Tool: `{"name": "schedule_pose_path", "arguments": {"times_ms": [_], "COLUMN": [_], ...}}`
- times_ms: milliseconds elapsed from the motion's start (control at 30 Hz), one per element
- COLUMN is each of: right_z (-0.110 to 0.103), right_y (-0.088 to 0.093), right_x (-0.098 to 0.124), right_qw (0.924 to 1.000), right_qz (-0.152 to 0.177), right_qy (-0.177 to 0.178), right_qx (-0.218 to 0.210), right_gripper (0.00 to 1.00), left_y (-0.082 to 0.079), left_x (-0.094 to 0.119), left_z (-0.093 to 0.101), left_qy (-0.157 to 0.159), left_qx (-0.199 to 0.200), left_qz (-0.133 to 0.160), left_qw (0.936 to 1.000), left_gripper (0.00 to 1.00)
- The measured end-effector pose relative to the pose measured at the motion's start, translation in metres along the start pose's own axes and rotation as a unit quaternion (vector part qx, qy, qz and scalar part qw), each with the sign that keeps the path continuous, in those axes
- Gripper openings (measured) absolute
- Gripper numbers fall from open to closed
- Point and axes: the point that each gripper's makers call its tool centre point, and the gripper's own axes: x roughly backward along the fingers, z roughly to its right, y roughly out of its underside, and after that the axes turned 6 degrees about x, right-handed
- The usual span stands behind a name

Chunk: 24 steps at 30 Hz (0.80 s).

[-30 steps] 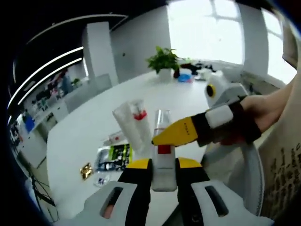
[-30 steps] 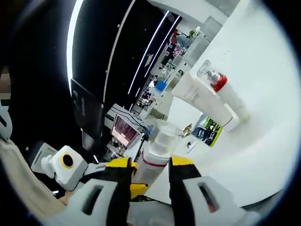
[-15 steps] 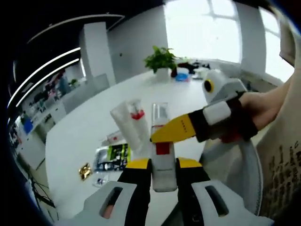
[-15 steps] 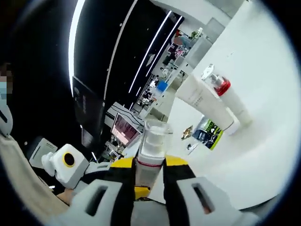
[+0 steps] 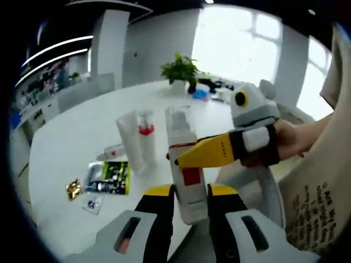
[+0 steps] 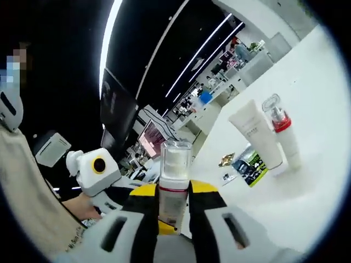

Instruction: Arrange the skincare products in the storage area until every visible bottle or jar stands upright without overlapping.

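Both grippers' jaws clamp one pump bottle (image 5: 185, 164), long axis upright above table (image 5: 71, 131), cap up.

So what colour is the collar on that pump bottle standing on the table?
Red, on the pump bottle; clearest in the right gripper view.

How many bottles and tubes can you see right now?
3: clear-capped white pump bottle held between both grippers' jaws; white tube and red-collared white bottle standing together on the white table.
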Motion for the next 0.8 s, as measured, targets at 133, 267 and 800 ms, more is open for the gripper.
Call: {"name": "schedule_pose_path", "arguments": {"times_ms": [133, 267, 800], "right_z": [-0.011, -0.021, -0.06], "right_y": [-0.005, -0.008, -0.025], "right_x": [0.002, 0.005, 0.015], "right_qw": [0.9988, 0.9967, 0.975], "right_qz": [-0.009, -0.017, -0.05], "right_qy": [-0.034, -0.065, -0.187], "right_qx": [0.033, 0.046, 0.11], "right_gripper": [0.19, 0.19, 0.19], "left_y": [-0.004, -0.006, -0.024], "left_x": [0.001, 0.003, 0.013], "left_z": [0.006, 0.017, 0.05], "left_qy": [0.038, 0.083, 0.194], "left_qx": [0.027, 0.04, 0.013], "left_qz": [0.003, 0.001, 0.004], "left_qw": [0.9989, 0.9958, 0.9808], "left_gripper": [0.2, 0.21, 0.22]}}
